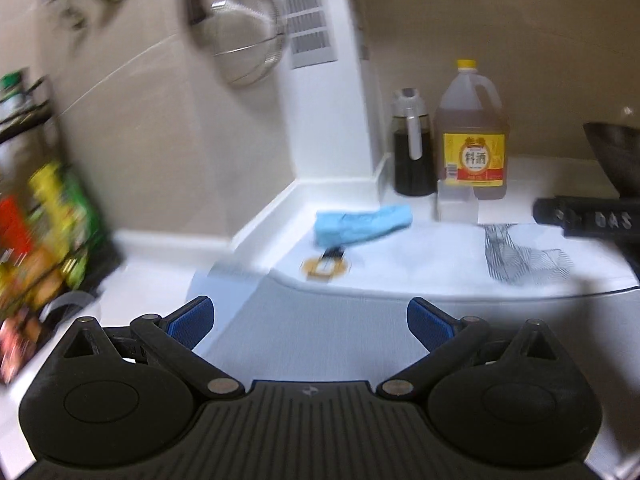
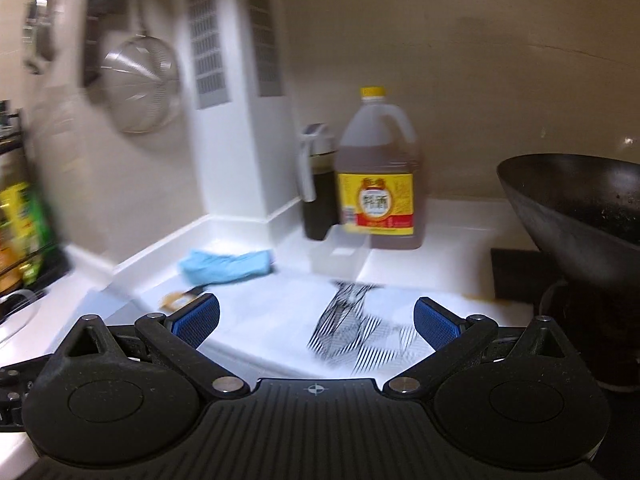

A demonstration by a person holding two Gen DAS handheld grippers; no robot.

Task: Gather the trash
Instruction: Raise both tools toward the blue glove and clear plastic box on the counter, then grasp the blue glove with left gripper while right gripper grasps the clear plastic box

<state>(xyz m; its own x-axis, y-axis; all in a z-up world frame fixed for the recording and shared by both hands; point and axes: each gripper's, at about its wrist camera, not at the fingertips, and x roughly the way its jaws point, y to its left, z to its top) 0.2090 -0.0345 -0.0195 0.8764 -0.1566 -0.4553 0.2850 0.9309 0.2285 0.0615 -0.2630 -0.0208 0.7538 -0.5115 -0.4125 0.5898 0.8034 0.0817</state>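
Note:
A white plastic bag with a black line print lies flat on the white counter; it also shows in the right wrist view, just ahead of my right gripper. A small brown and yellow wrapper lies left of it, also seen in the right wrist view. A crumpled blue cloth lies behind the wrapper. My left gripper is open and empty, short of the counter items. My right gripper is open and empty. Both views are blurred.
A cooking wine jug and a dark sauce bottle stand at the back. A black wok sits on the stove at right. A rack of packets stands at left. A strainer hangs on the wall.

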